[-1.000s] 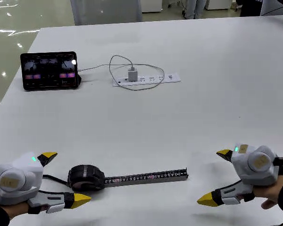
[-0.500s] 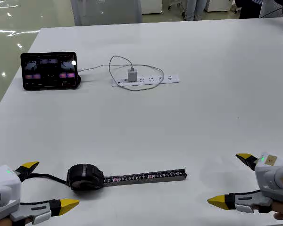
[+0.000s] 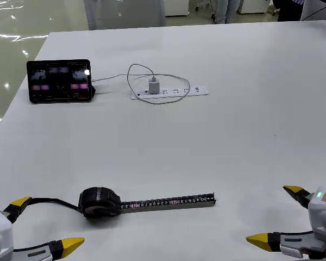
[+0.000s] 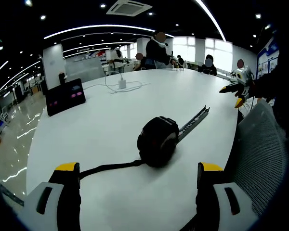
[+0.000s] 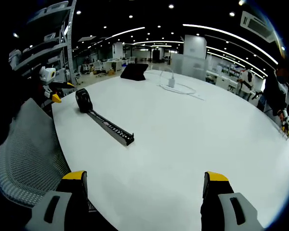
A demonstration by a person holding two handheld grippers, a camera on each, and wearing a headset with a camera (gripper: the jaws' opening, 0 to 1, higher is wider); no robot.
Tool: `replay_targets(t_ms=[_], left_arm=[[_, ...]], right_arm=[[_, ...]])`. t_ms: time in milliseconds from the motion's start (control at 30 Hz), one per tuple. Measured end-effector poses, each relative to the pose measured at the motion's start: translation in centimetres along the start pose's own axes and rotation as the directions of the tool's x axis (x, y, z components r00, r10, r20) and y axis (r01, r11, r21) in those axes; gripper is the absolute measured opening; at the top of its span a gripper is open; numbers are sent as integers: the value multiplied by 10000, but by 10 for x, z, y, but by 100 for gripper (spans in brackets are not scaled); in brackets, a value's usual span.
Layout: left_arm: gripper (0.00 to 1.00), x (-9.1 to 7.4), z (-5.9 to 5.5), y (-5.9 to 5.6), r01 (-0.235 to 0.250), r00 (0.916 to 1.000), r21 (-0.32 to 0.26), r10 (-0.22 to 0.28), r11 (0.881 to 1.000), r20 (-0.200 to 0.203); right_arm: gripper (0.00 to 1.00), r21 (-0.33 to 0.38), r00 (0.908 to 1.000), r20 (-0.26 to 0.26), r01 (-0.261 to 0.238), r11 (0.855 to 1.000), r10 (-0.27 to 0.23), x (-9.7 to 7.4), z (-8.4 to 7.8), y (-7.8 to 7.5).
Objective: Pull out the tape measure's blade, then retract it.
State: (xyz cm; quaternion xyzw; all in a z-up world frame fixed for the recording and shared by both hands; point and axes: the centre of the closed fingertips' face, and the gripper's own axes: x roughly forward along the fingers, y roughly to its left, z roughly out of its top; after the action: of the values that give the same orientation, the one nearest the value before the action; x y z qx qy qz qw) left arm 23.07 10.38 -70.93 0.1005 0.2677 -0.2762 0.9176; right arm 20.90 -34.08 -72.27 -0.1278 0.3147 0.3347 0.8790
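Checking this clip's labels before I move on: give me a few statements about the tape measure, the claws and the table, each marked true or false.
1. The tape measure has its blade pulled out, lying on the table. True.
2. The left claw is shut on the tape measure. False: it is open and grips nothing.
3. The right claw grips the blade's tip. False: it is open and empty, well off to the side of the tip.
4. The tablet has a lit screen. True.
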Motion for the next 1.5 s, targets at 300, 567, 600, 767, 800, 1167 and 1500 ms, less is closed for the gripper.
replay_targets(t_ms=[300,567,600,767,800,1167,1500], left_arm=[[99,-4,4,-4,100,9999,-123,-99,9999,96],[99,1,2,-8,208,9997,-93,-209,9997,-82],[99,2,2,-8,186,9998,-72,-187,9998,-115],[99,4,1,-7,97,9995,-237,-104,9997,-283],[99,4,1,-8,93,9996,-333,-102,9994,-268],[99,13,9,-16,113,9996,-1016,-140,9948,-262],[99,23,23,-27,164,9995,-1287,-198,9916,-252]], right_arm=[[99,257,9999,-7,165,9995,-165,-8,-13,4],[99,271,9998,32,178,9995,-179,-10,-10,2],[99,278,9998,44,182,9994,-183,-9,-10,2],[99,317,9998,-52,189,9993,-187,-9,-14,3],[99,309,9998,-55,194,9993,-193,-9,-15,3],[99,61,9993,-346,-161,9999,163,-7,-13,6],[99,-358,9953,-722,-668,9971,641,-1,-9,7]])
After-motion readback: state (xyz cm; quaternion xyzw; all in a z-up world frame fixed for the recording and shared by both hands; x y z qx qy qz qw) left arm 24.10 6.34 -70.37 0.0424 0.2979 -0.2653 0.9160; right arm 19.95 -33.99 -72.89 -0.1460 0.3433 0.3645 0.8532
